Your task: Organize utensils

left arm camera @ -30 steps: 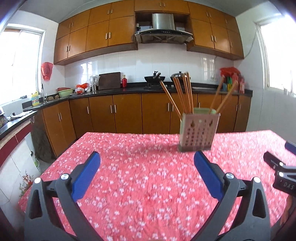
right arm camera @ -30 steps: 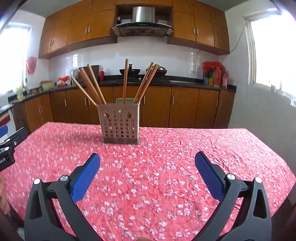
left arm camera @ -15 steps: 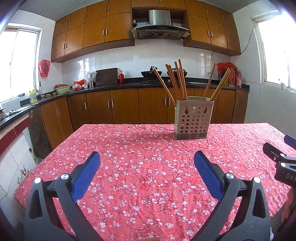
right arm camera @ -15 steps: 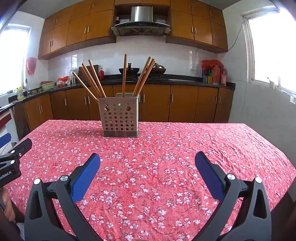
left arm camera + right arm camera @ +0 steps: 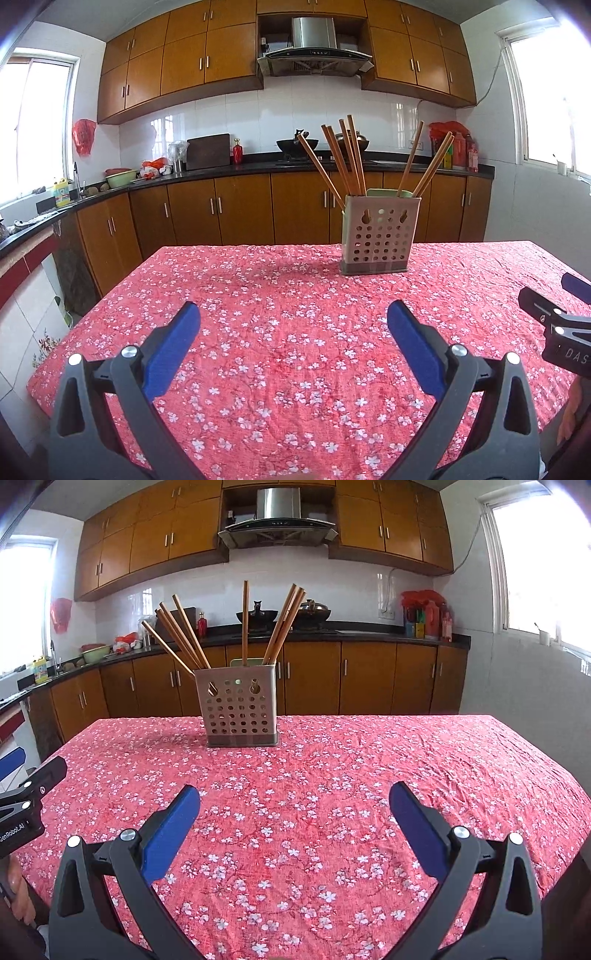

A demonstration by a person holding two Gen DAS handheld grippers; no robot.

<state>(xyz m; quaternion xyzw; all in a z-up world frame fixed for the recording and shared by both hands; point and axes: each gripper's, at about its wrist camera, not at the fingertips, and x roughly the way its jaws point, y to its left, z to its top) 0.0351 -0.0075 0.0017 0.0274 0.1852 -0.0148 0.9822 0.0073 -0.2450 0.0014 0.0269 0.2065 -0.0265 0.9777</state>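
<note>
A perforated beige utensil holder (image 5: 379, 236) (image 5: 240, 706) stands upright near the far side of the table. Several wooden chopsticks (image 5: 345, 158) (image 5: 181, 635) lean out of it in two bunches. My left gripper (image 5: 293, 325) hangs open over the near part of the table, well short of the holder, with nothing between its blue pads. My right gripper (image 5: 294, 805) is also open and holds nothing. Each gripper shows at the edge of the other's view: the right one (image 5: 554, 325) and the left one (image 5: 26, 801).
A red floral tablecloth (image 5: 288, 332) (image 5: 369, 775) covers the table, bare apart from the holder. Behind it run brown kitchen cabinets (image 5: 240, 214) and a black counter with a wok (image 5: 297, 144). A person's hand (image 5: 16, 897) is at the lower left.
Both cameras have tilted up and drawn back slightly, so the holder sits a little lower and farther. Both grippers stay open.
</note>
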